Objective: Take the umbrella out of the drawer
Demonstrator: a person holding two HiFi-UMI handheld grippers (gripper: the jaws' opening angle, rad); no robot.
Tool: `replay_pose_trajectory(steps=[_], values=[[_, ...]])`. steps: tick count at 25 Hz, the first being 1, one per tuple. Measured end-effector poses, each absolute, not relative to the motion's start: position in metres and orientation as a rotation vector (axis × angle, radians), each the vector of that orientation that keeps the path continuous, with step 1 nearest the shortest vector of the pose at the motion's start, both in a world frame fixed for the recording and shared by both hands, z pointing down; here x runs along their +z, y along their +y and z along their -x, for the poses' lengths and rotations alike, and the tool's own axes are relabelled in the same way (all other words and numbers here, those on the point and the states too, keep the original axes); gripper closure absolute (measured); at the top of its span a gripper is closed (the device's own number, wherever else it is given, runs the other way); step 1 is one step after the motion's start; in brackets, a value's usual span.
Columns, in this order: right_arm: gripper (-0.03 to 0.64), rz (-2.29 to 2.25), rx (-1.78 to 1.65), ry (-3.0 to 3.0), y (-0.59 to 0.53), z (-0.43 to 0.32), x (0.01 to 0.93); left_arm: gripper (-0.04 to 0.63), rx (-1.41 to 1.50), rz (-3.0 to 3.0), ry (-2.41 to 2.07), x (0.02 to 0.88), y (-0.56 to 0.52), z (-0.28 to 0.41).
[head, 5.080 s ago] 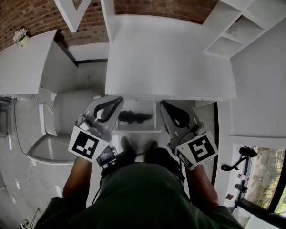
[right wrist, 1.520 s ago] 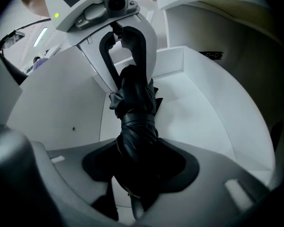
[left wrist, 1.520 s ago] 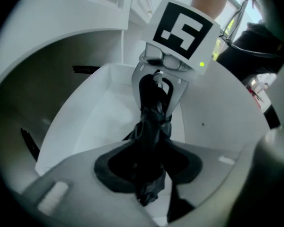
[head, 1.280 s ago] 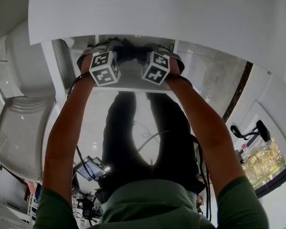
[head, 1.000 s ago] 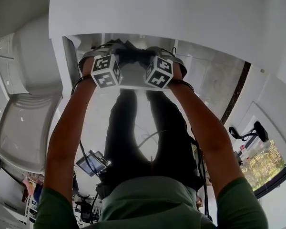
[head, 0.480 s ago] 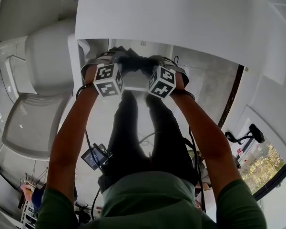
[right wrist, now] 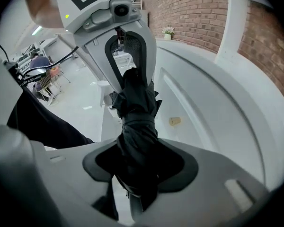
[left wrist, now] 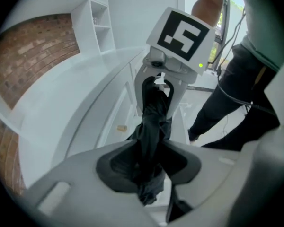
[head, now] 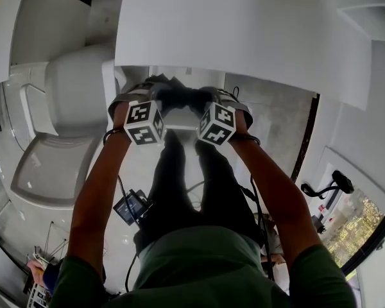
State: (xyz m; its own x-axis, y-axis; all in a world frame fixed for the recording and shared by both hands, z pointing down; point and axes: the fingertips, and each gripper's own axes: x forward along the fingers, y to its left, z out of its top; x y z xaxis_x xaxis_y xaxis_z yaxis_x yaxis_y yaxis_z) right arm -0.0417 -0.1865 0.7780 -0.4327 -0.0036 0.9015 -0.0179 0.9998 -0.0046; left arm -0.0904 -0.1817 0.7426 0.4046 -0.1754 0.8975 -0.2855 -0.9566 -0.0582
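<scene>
A black folded umbrella [head: 179, 97] hangs level between my two grippers, above the open white drawer [head: 181, 119] and in front of the desk's edge. My left gripper [head: 153, 90] is shut on one end of it, the fabric bunched between the jaws [left wrist: 149, 167]. My right gripper [head: 210, 94] is shut on the other end [right wrist: 138, 167]. In the left gripper view the umbrella [left wrist: 154, 122] runs up to the right gripper [left wrist: 159, 86]. The right gripper view shows the umbrella [right wrist: 136, 112] reaching the left gripper [right wrist: 130, 56].
The white desk top [head: 244, 31] fills the upper head view. A white chair [head: 51, 153] stands at the left. A small tan thing [left wrist: 121, 127] lies in the drawer below. My legs stand under the grippers. A black stand [head: 321, 188] is at the right.
Both grippers have risen together with the umbrella held between them, lifting it up out of the drawer. The head view has tilted, showing more of the desk top and the chair.
</scene>
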Motion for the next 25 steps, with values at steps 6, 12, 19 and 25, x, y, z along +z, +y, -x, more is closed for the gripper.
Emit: replay_pose_trajectory(steps=[6, 12, 19, 25], values=[[0.403, -0.055, -0.019, -2.035, -0.191, 0.029, 0.729, 0.465, 1.609, -2.593, -0.447, 0.692, -0.186, 0.078], [0.403, -0.094, -0.078, -2.05, -0.2, 0.019, 0.682, 0.466, 1.627, -2.634, -0.491, 0.645, -0.193, 0.066], [0.403, -0.153, -0.171, -2.068, -0.216, 0.008, 0.63, 0.468, 1.647, -2.691, -0.566, 0.592, -0.206, 0.055], [0.403, -0.19, -0.233, -2.079, -0.228, -0.001, 0.592, 0.468, 1.668, -2.724, -0.629, 0.554, -0.215, 0.046]])
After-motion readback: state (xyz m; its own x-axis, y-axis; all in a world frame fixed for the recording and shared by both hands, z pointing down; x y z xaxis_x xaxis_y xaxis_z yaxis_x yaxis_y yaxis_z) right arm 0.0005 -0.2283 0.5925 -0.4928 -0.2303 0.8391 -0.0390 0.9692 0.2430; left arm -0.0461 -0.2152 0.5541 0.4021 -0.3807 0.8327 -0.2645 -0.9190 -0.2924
